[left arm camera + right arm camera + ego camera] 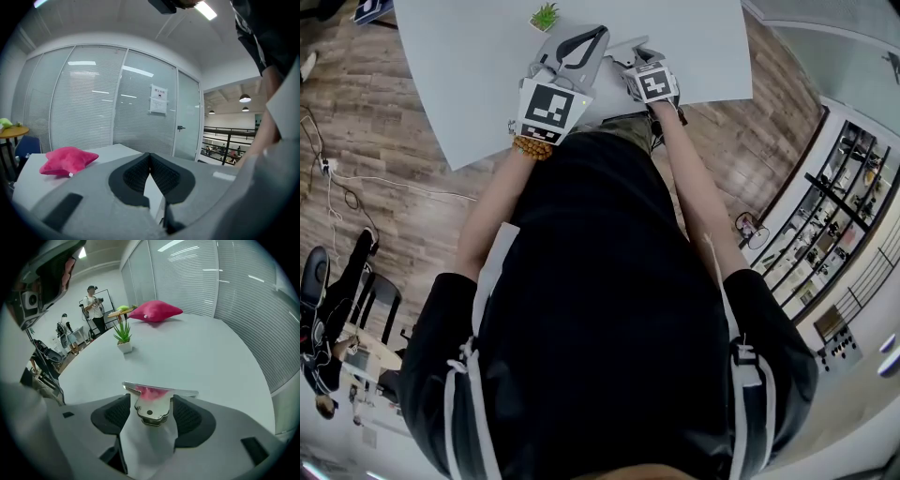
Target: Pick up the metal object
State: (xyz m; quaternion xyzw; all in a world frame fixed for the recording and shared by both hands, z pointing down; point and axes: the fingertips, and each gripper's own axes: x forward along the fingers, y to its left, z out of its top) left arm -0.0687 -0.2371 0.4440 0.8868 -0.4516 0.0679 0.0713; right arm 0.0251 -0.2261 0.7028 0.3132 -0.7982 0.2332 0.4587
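Observation:
The metal object [154, 401] is a shiny T-shaped piece with a wide flat blade at its far end, which mirrors something pink. In the right gripper view its narrow shank sits between the two black pads, just above the white table [211, 357]. My right gripper [152, 412] is shut on it. In the head view this right gripper [639, 67] is over the table's near edge. Close to its left is my left gripper [572, 54]. In the left gripper view the left gripper [150, 158] is shut, its pads meeting at the tips with nothing between them.
A small potted plant [123, 336] stands on the table ahead of the right gripper, also the plant [545, 16] in the head view. A pink star cushion [154, 311] lies at the far end. A glass wall with blinds [117, 108] runs alongside. A person [95, 305] stands far off.

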